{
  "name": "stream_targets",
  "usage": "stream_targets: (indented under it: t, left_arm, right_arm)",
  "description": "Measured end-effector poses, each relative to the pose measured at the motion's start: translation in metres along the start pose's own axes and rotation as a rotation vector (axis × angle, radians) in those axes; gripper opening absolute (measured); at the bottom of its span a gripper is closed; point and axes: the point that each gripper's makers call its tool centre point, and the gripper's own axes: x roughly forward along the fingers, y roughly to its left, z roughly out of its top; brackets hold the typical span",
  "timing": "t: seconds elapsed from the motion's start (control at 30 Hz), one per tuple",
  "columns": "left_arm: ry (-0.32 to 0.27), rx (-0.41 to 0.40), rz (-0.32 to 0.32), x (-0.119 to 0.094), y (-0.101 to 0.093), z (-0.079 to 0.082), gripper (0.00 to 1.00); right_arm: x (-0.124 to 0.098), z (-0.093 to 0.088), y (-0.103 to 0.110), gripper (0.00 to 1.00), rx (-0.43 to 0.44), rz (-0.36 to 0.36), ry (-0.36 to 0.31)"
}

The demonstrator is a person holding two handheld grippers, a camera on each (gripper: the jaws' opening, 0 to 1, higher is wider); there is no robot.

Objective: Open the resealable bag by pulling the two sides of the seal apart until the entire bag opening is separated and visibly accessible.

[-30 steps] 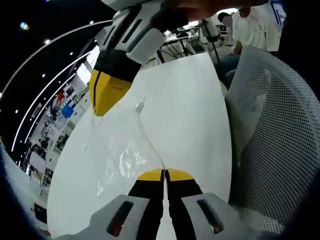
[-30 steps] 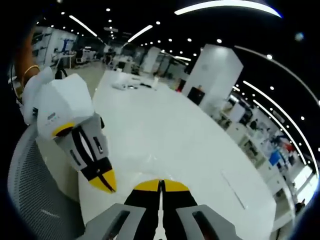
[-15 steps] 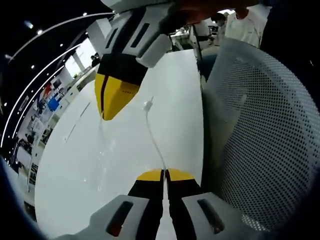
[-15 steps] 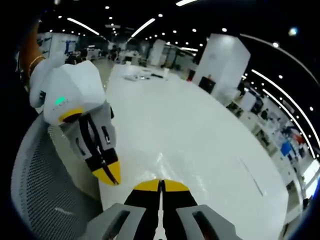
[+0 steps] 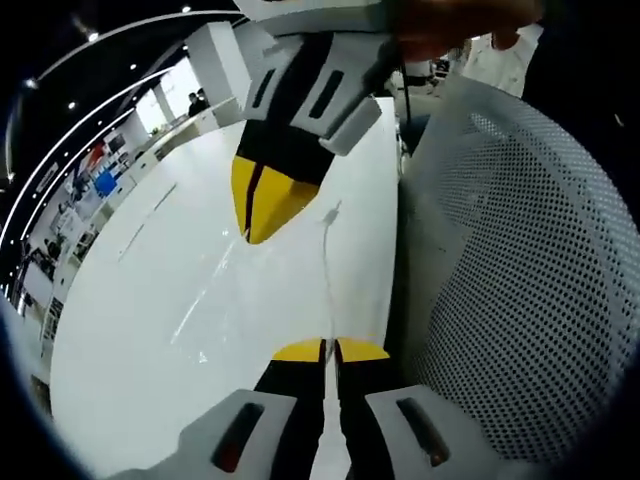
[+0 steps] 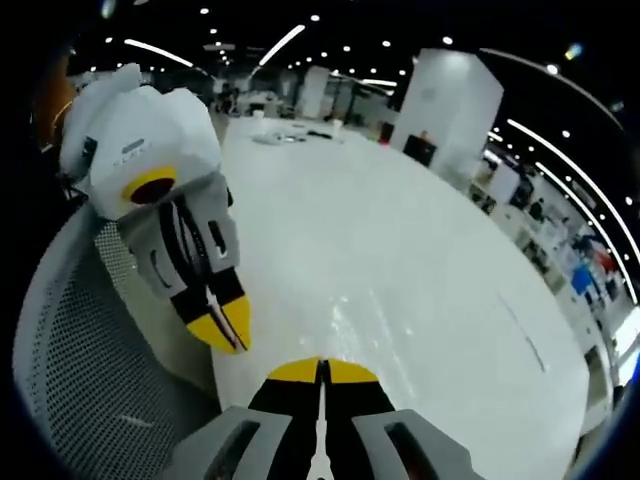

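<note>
Change since earlier frame: right gripper (image 5: pixel 268 205) sat closer to left gripper (image 5: pixel 330 350); bag (image 5: pixel 255 290) hung less spread.
Claws: both pairs of jaws were closed, each pinching one side of the bag's seal (image 5: pixel 327 262).
Bag position: held between the grippers, over the table (image 5: pixel 150 300) near its edge, beside the chair (image 5: pixel 520 260).
Risk: I judged the slick film could slip from a jaw, or only part of the seal might part.
Materials: bag was thin, clear, crinkled, glossy; table smooth and white; chair back perforated mesh.
</note>
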Motion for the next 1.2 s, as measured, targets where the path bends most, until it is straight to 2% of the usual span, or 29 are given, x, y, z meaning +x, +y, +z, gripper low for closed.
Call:
stream_targets:
  t: [0.2, 0.37, 0.53, 0.73, 0.83, 0.9, 0.93, 1.2]
  left_arm:
    - [-0.005, -0.003, 0.034, 0.001, 0.009, 0.007, 0.03]
    - [-0.023, -0.032, 0.052, -0.004, 0.014, 0.01, 0.1]
    - [-0.116, -0.15, 0.042, -0.01, 0.015, 0.02, 0.15]
    - [-0.158, -0.23, 0.114, -0.024, 0.034, 0.017, 0.22]
    - [-0.156, -0.25, 0.143, -0.032, 0.042, 0.012, 0.25]
    - [-0.15, -0.257, 0.16, -0.036, 0.046, 0.008, 0.27]
    - [-0.149, -0.261, 0.169, -0.038, 0.048, 0.006, 0.28]
    - [-0.148, -0.272, 0.184, -0.042, 0.051, 0.003, 0.34]
  right_arm:
    - [0.009, -0.007, -0.01, 0.0, 0.01, -0.025, 0.022]
    - [0.013, -0.013, -0.022, 0.0, 0.01, -0.04, 0.039]
    - [0.02, -0.021, -0.033, 0.0, 0.015, -0.045, 0.057]
    - [0.027, -0.028, -0.042, 0.0, -0.034, -0.03, 0.08]
    - [0.031, -0.03, -0.05, 0.0, -0.066, -0.02, 0.086]
    - [0.034, -0.031, -0.056, 0.0, -0.099, -0.021, 0.089]
    - [0.036, -0.03, -0.063, 0.0, -0.148, -0.037, 0.089]
    - [0.039, -0.034, -0.068, 0.0, -0.162, -0.04, 0.109]
